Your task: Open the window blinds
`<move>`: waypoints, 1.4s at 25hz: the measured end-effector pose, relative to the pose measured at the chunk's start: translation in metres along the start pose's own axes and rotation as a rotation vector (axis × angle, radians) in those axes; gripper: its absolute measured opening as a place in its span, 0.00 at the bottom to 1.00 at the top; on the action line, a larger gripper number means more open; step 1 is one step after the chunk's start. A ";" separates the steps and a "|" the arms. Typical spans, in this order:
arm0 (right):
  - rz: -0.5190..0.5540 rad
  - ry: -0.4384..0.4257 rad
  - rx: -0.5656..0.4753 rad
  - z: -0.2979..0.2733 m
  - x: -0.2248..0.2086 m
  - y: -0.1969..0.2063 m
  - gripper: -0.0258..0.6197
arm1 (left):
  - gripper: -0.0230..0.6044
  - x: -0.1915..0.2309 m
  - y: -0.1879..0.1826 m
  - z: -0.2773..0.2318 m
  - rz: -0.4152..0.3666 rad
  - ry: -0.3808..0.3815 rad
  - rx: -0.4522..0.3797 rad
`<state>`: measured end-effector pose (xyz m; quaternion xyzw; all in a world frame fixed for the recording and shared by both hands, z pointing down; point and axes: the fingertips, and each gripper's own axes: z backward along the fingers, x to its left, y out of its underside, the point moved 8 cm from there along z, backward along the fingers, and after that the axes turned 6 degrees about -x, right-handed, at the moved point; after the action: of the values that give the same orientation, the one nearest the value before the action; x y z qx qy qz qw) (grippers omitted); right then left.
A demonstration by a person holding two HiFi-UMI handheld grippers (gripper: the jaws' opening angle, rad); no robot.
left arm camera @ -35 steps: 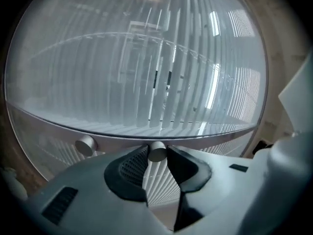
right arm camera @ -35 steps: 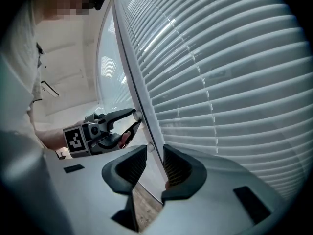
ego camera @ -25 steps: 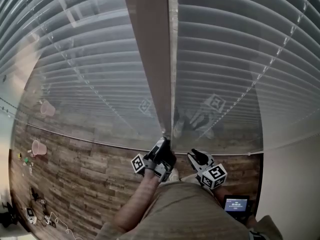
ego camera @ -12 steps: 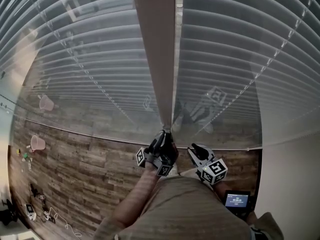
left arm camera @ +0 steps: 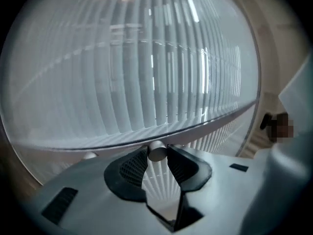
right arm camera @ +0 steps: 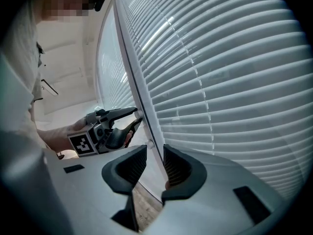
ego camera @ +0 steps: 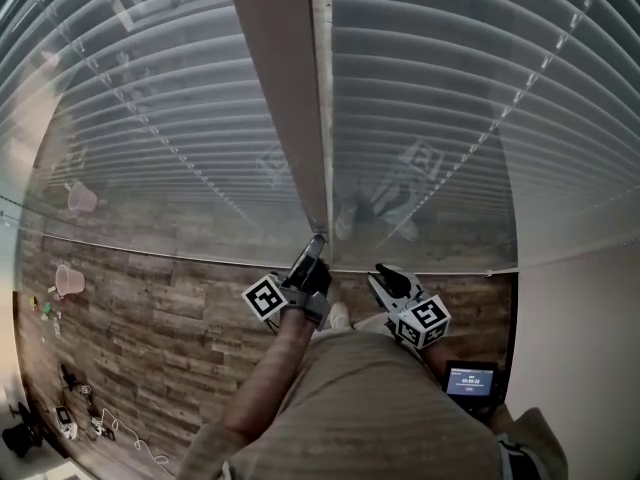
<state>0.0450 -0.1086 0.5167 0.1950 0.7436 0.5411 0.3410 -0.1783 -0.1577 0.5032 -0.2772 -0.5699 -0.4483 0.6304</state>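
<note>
My left gripper is clamped on the wand end, dead at 12 o'clock off its jaws. The wand seems to run up the blinds, so I judge the twist goes about that line. Right gripper hangs at 3 o'clock, jaws apart and empty.

A wood-plank floor spreads below the left gripper's fingers. A pink cup stands on it, well to their left. A white cable lies far down-left of them. A small lit screen sits down-right of the right gripper's fingers.
</note>
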 end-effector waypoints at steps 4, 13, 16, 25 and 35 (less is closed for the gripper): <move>-0.006 0.003 -0.001 0.003 -0.003 0.004 0.21 | 0.26 -0.014 0.002 -0.002 -0.524 -0.182 0.083; -0.016 0.003 -0.010 0.007 -0.006 0.012 0.21 | 0.26 -0.031 0.029 -0.012 -1.437 -0.405 0.230; -0.022 0.006 -0.016 0.008 -0.007 0.010 0.21 | 0.26 -0.032 0.035 -0.014 -1.631 -0.444 0.270; -0.034 0.011 -0.022 0.010 -0.008 0.016 0.21 | 0.41 -0.017 0.023 -0.001 -1.095 -0.299 0.234; -0.047 0.007 -0.021 0.011 -0.008 0.019 0.21 | 0.34 0.021 0.016 0.004 0.222 0.016 -0.131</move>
<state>0.0568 -0.1003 0.5355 0.1720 0.7433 0.5415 0.3532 -0.1675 -0.1522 0.5274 -0.3756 -0.5004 -0.4139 0.6612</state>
